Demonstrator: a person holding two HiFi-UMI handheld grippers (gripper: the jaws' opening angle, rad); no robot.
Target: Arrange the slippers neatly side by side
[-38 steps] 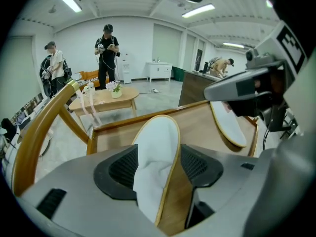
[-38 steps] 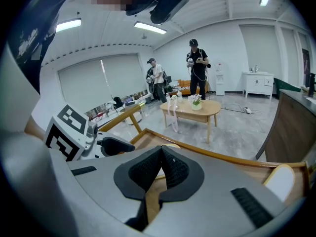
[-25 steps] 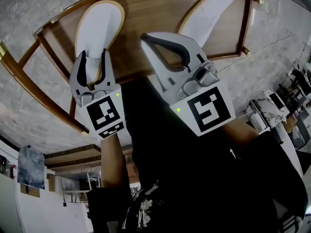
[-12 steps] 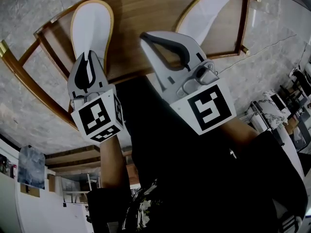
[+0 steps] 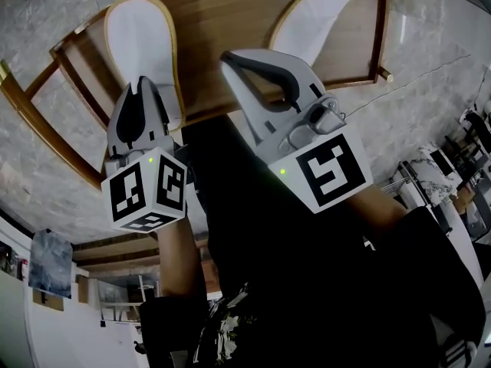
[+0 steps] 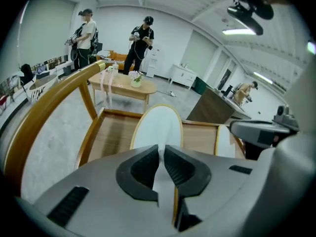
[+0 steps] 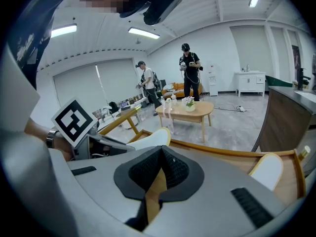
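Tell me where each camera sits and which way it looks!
Head view: on the person's head, facing steeply down at the wooden rack; shows left gripper, right gripper, torso.
Left gripper view: on that gripper, facing along its jaws, just closed on the left slipper; right gripper shows.
Right gripper view: on that gripper, facing along its shut jaws; left gripper and wrist show.
Shared: all views see left slipper and right slipper.

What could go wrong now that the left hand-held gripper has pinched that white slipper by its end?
The left hand-held gripper, whose jaws have just been closing, pinches only the thin edge of the left slipper; it might slip free or droop. Swung sideways, the slipper could catch the wooden tray's rim. The right slipper lies apart and angled, so the pair may end up uneven.
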